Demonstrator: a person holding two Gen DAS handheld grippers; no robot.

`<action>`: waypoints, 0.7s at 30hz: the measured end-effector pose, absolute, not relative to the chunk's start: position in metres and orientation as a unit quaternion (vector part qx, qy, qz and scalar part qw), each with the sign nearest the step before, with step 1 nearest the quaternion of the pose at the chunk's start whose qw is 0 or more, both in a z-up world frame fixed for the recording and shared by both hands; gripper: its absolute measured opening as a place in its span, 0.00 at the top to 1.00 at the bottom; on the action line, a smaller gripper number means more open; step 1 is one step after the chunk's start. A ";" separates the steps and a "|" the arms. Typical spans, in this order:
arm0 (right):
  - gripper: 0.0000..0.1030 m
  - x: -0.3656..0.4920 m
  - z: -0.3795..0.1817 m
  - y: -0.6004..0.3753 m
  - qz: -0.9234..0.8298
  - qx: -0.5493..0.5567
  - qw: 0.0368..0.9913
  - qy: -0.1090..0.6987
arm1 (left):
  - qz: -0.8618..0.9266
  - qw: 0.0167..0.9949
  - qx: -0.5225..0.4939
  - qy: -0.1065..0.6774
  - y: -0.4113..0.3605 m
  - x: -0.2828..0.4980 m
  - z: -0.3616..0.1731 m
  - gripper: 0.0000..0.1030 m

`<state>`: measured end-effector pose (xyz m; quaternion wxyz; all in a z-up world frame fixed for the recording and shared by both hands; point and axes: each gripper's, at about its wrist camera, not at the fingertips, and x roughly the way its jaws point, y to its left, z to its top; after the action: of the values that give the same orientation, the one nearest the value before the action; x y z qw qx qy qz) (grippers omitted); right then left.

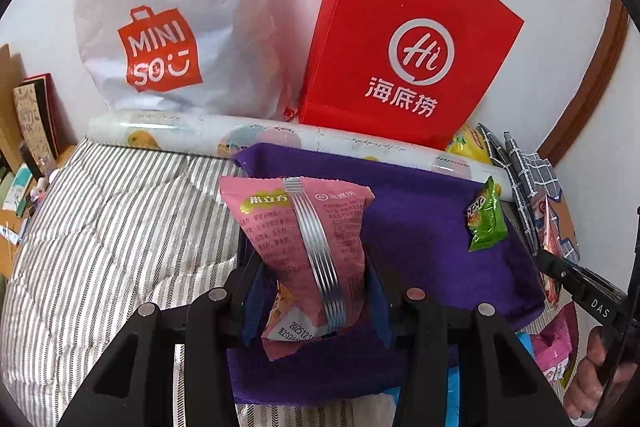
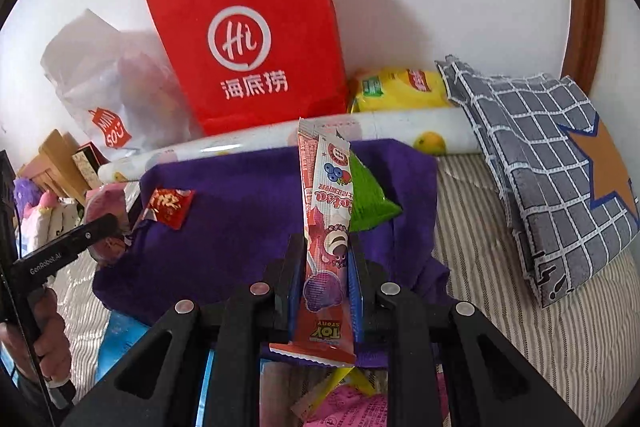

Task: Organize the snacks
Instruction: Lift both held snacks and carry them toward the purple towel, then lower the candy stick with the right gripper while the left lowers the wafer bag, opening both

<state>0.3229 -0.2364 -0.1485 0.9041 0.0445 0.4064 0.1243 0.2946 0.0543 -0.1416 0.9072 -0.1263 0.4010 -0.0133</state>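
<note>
You had a snack in each tool at this moment. Your left gripper was closed partway on a pink packet, its pads pinching the lower half while the top stood up in the middle of the left view. Your right gripper was pressed nearly fully together on a long, thin stick pack, which rose upright through the centre of the right view. Both hung above the purple cloth, which lay on the striped bedding in front of the red bag and the white bag. Judging by what lay there, the sorting was still early: on the cloth you had a green packet toward its right edge and a small red packet near its left edge, while more pink and blue wrappers showed at the bottom of both views, loose and unsorted as far as I could tell. The left view alone showed the white bag's full front and the clutter at the left edge. The right view alone showed the red packet, the yellow bag behind the patterned roll, and the checked pouch at the right. The fisheye blurred the lower wrappers, so I would not count them.
</note>
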 end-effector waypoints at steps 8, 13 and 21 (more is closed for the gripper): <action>0.80 0.326 -0.154 -0.235 0.130 0.059 0.898 0.417 | -0.018 0.898 -0.132 0.418 0.052 0.297 -0.148 0.59; 0.80 0.329 -0.159 -0.233 0.123 0.055 0.895 0.425 | -0.027 0.887 -0.151 0.436 0.052 0.299 -0.156 0.59; 0.80 0.331 -0.163 -0.233 0.111 0.063 0.894 0.430 | -0.007 0.889 -0.137 0.436 0.051 0.297 -0.157 0.59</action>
<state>0.3310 -0.2333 -0.1627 0.8935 0.0635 0.4304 0.1110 0.2972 0.0511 -0.1572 0.8893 -0.1371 0.4362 -0.0071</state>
